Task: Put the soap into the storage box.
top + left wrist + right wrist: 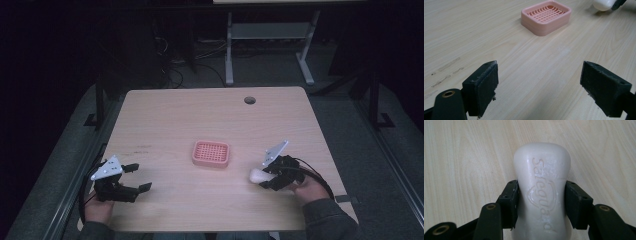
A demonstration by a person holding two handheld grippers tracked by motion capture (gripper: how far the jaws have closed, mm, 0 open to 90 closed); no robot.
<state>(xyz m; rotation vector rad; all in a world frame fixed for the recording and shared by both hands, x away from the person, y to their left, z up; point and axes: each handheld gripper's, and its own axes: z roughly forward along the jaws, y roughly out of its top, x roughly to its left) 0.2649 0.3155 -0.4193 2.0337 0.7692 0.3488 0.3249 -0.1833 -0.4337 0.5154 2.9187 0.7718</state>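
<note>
With your right gripper [541,202] clamping the soap [542,192], lower it flat onto the soap dish [211,153]; left gripper [539,87] gapes empty.

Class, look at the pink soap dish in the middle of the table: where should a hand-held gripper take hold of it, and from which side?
Grip the pink soap dish across its two long walls, coming from above. It lies flat and low, its straight sides give the pads parallel faces, and the slotted grid inside offers no hold.
</note>
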